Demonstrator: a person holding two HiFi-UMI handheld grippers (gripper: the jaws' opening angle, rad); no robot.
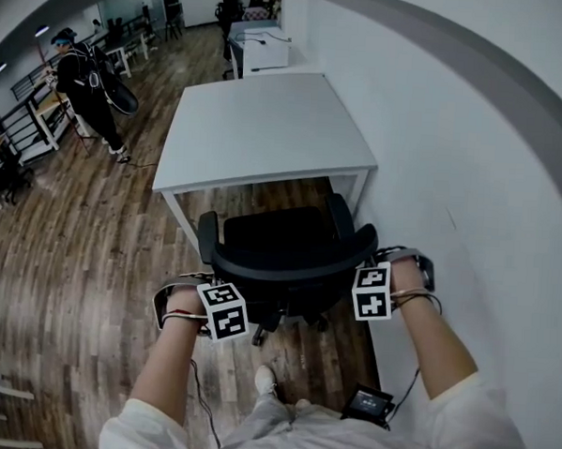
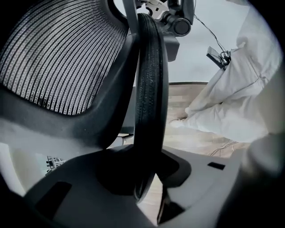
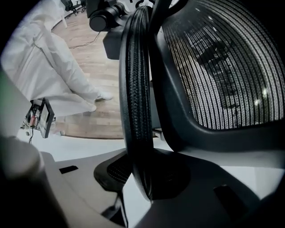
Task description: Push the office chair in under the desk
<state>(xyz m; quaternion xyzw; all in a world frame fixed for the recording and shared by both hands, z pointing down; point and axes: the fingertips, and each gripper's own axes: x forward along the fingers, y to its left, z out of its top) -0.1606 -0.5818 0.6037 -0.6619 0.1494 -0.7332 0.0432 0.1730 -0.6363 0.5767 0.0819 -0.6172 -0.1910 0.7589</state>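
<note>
My left gripper (image 2: 146, 178) and right gripper (image 3: 141, 178) each clamp the office chair's (image 1: 289, 243) backrest rim (image 2: 150, 89); I push both evenly, keeping it square to the desk's (image 1: 267, 124) near edge.

Black chair (image 1: 285, 238) — seemingly just before white desk (image 1: 267, 124).

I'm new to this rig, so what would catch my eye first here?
A black office chair stands mid-frame, facing a white desk set against the wall. The left claw and right claw each pinch the backrest rim from behind. Far back on the left, a person in dark clothes stands on the wood floor.
</note>
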